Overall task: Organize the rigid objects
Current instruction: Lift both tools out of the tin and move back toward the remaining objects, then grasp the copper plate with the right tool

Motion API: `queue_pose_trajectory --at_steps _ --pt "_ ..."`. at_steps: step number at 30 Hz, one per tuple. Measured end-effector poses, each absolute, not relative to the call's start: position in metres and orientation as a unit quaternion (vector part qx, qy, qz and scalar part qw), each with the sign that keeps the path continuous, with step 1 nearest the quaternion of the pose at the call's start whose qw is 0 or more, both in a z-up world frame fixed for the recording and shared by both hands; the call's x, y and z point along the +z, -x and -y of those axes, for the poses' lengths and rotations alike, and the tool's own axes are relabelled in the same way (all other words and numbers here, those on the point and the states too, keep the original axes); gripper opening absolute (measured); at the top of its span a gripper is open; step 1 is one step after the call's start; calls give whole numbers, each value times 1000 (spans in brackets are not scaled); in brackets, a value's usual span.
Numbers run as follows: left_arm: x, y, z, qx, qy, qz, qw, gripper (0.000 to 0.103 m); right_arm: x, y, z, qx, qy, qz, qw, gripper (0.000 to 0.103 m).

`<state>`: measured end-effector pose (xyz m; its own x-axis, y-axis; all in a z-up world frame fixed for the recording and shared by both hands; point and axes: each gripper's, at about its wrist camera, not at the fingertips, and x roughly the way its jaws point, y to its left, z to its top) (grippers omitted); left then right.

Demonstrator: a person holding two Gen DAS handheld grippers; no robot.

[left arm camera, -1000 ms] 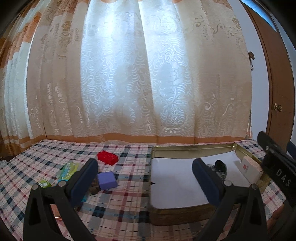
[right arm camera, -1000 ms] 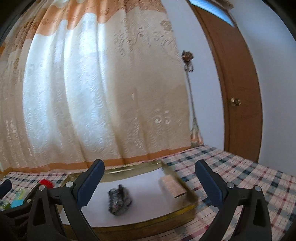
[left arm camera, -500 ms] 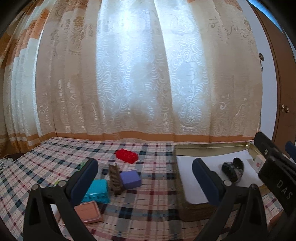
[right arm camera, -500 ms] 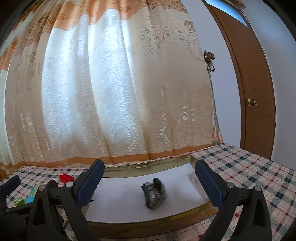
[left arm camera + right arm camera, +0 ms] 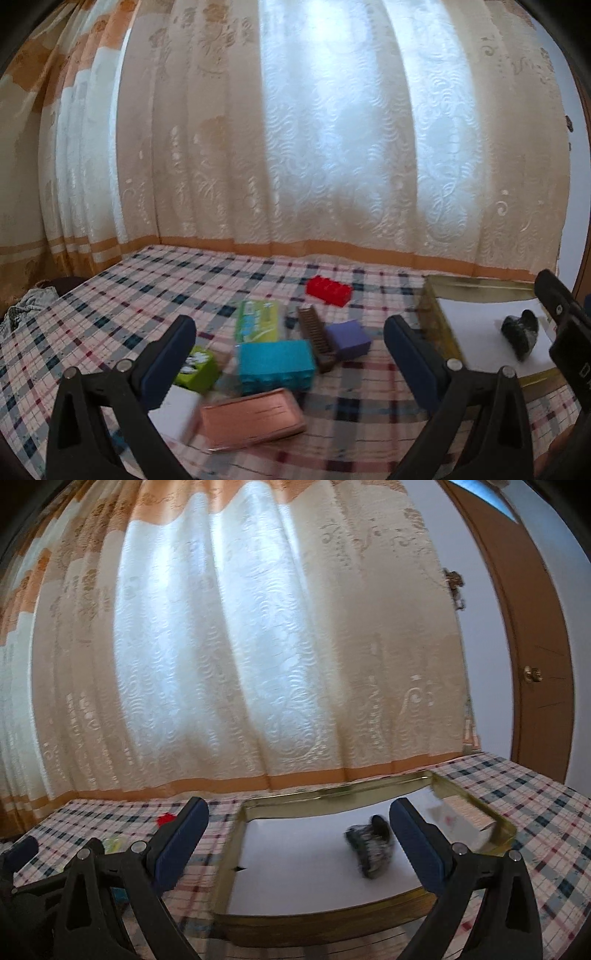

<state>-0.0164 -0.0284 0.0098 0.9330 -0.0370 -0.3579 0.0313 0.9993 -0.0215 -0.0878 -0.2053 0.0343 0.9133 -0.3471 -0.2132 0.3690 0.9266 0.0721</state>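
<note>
teal block (image 5: 275, 363): probably next, take it square on
left gripper (image 5: 290, 354): wide open, empty
right gripper (image 5: 299, 843): gaping, empty, over gold tray (image 5: 332, 925)

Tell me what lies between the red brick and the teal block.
In the left wrist view, a brown comb lies between the red brick and the teal block, beside the purple cube.
</note>
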Motion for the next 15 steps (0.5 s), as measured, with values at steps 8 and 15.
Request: queue_pose_trajectory --at_steps 8,15 --pt "9 13 -21 25 -7 -186 982 103 25 65 162 -81 -37 -170 981 100" --pt "4 7 -70 61 37 -201 977 103 14 47 122 0 -30 -226 974 100"
